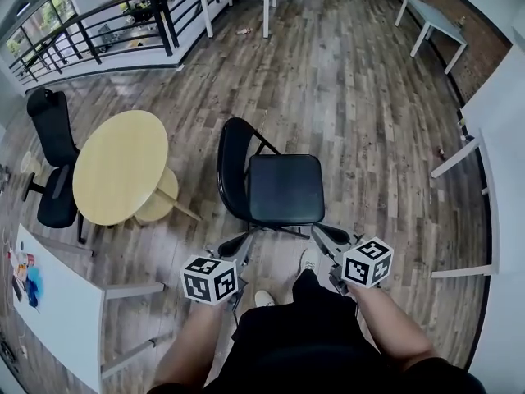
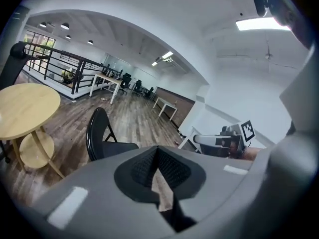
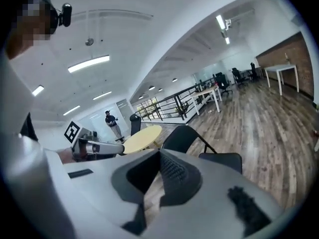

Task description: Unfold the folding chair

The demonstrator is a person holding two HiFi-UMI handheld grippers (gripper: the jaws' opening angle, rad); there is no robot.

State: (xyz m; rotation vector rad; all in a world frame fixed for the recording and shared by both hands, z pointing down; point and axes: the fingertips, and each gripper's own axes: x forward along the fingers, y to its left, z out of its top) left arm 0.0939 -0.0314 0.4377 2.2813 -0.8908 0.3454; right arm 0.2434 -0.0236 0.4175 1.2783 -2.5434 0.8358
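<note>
The chair (image 1: 275, 189) stands open on the wood floor (image 1: 369, 97) just ahead of both tips. It is black, its seat lies flat and its rounded back stands up on the side toward my left gripper (image 1: 246, 240). That gripper's jaws are pressed together with nothing between them, and so are those of my right gripper (image 1: 321, 231). Both are held level with each other, the left off the seat's near left corner and the right off its near right corner, neither touching the chair. Beyond my left gripper and further to its left sits a round table (image 1: 119, 167) with a lower shelf. An office chair (image 1: 51, 167) stands on the far side of the table. Close to my left side a white table (image 1: 61, 310) carries something coloured at its edge, too small for me to tell what. From the head view the seat hides most of the chair's legs, and only short lengths of frame show at the front and beside the back. In each gripper view the gripper's own body cuts off the chair's lower part. The right gripper view also shows a person (image 3: 112, 123) standing far off past the round table.
</note>
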